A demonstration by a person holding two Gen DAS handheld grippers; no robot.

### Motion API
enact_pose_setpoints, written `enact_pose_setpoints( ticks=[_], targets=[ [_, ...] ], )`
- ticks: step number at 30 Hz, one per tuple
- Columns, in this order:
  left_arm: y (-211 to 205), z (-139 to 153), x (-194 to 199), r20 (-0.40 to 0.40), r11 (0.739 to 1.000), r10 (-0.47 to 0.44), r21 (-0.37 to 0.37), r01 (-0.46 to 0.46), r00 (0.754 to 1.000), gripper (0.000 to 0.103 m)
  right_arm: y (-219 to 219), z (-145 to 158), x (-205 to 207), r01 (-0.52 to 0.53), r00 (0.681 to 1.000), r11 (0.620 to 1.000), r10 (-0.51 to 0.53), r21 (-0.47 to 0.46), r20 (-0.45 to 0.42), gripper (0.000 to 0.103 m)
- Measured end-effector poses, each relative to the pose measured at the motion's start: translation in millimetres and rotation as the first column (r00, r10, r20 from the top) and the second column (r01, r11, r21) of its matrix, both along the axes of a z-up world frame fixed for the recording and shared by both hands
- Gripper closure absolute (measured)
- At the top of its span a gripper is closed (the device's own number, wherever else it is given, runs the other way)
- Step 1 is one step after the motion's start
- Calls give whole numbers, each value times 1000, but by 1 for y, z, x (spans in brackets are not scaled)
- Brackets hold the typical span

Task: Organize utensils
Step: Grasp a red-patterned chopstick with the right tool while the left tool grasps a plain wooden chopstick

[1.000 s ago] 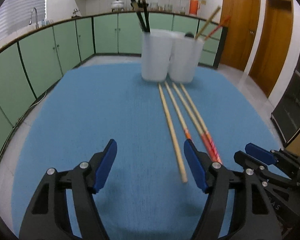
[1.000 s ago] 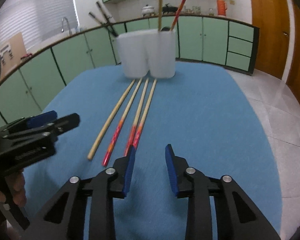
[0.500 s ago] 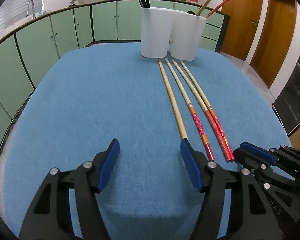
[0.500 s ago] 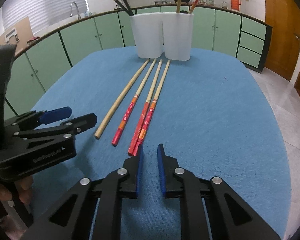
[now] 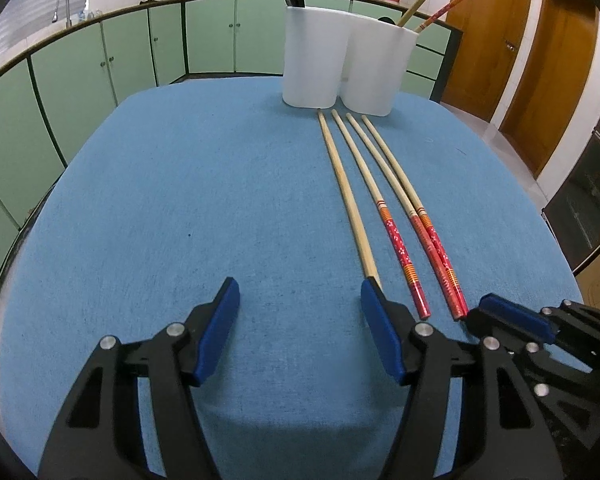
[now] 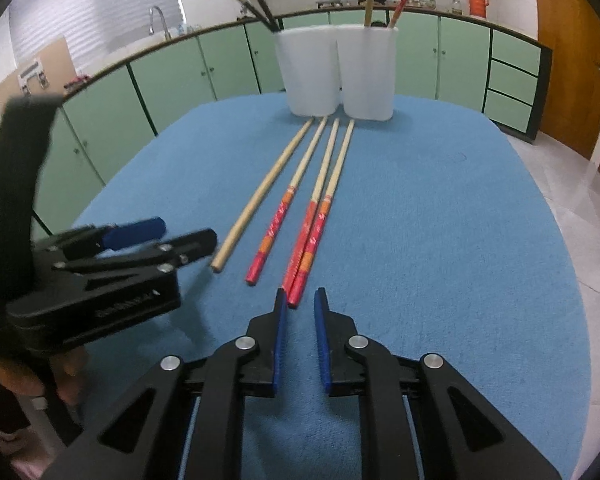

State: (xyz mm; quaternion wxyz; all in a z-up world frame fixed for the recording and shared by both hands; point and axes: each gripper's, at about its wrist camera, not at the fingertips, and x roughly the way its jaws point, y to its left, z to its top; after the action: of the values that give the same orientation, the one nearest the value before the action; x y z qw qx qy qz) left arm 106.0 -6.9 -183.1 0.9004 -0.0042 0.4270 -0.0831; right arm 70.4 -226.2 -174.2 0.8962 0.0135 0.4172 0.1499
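Chopsticks (image 6: 324,196), slim round wooden rods, three red-ended, lay on blue felt (image 5: 180,200) toward twelve o'clock, while the right gripper (image 6: 300,300) had just narrowed, nearly clenched on nothing, and the left gripper (image 5: 300,296) gaped, released.

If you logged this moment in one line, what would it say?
left hand-held gripper: open, empty | right hand-held gripper: narrow gap, empty, behind red chopsticks | four chopsticks on cloth

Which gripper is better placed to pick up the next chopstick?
Right. The right gripper sits just short of the red-handled pair, jaws narrowed, nothing between them. The left gripper is open beside the plain chopstick.
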Motion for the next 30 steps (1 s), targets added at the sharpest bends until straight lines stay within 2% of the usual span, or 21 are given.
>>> enact_pose_setpoints(
  ticks=[7, 17, 20, 22, 27, 30],
  targets=[
    [-3, 1, 0, 2, 1000, -5, 1, 5, 1000, 42, -11, -2, 6, 65, 998, 998, -65, 5, -8, 93],
    [-2, 2, 0, 0, 1000, -2, 3, 2, 1000, 42, -5, -2, 7, 48, 999, 999, -48, 3, -10, 91],
    [-2, 2, 1, 2, 1000, -7, 5, 7, 1000, 42, 0, -2, 8, 55, 998, 998, -55, -26, -3, 97],
    [-3, 3, 0, 3, 1000, -13, 7, 13, 1000, 42, 0, -2, 8, 65, 998, 997, -65, -30, 2, 97],
    [-7, 3, -2, 2, 999, -32, 0, 32, 999, 42, -25, 1, 7, 188, 982, 982, -188, 25, 13, 97],
    [-10, 2, -2, 0, 999, -42, -3, 42, 999, 42, -36, 0, 9, 225, 974, 974, -225, 31, 9, 97]
  ],
)
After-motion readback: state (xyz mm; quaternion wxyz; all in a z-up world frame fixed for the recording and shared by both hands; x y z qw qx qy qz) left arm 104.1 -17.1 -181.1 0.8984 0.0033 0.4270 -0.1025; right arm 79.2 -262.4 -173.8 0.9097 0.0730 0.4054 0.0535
